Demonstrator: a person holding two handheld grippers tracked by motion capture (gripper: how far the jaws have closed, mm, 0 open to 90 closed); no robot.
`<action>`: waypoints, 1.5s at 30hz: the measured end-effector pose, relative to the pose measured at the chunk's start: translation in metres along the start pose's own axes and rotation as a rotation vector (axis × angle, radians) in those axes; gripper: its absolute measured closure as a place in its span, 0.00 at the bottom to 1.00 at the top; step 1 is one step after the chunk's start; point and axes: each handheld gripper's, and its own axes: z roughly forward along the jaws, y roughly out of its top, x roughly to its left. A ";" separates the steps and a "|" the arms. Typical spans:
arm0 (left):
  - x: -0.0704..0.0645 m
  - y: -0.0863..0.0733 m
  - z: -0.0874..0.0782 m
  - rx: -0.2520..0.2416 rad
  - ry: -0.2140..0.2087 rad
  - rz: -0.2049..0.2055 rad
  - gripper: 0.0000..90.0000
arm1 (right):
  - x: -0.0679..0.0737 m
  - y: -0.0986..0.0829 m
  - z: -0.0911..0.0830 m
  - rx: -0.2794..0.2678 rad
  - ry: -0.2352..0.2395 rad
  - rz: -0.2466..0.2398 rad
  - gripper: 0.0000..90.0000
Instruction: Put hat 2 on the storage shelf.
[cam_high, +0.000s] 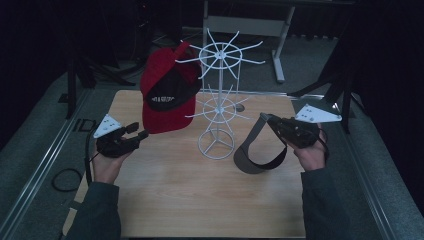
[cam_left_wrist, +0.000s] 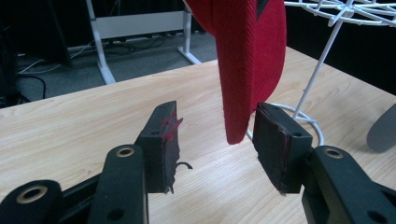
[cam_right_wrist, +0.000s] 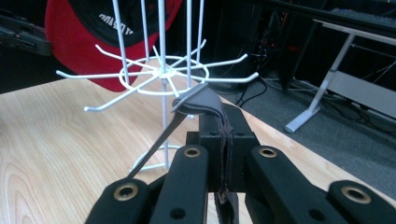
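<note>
1. Table (cam_high: 165, 200): one, light wood. Near half bare between the two forearms. Far edge just behind the rack. Left and right edges bordered by metal rails.
2. Rack (cam_high: 218, 102): one, white wire, upright at table centre on a ring base. Two tiers of radiating hooks, upper and lower. Open wood all round the base.
3. Red cap (cam_high: 167, 95): one, hanging from an upper-tier hook on the rack's left side, brim pointing down. Brim tip clear of the tabletop.
4. Grey visor (cam_high: 257, 150): one, right of the rack base, lifted by its strap. Brim low, near the table surface; touching or not, cannot tell.
5. Left gripper (cam_left_wrist: 215, 140): one, jaws apart. Cap brim tip hanging between them in the left gripper view, touching neither pad.
6. Right gripper (cam_right_wrist: 223, 135): one, jaws pressed together on the visor strap, close to the lower tier's hook ends.
</note>
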 end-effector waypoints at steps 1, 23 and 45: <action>0.000 0.000 0.000 -0.003 0.001 -0.002 0.57 | 0.000 0.001 0.000 -0.001 -0.001 -0.004 0.98; 0.001 0.000 0.000 -0.004 0.001 -0.007 0.57 | -0.001 0.023 -0.003 -0.050 -0.011 -0.012 0.98; 0.000 -0.001 0.000 -0.005 -0.001 -0.007 0.56 | -0.002 0.054 -0.011 -0.120 -0.009 0.009 0.98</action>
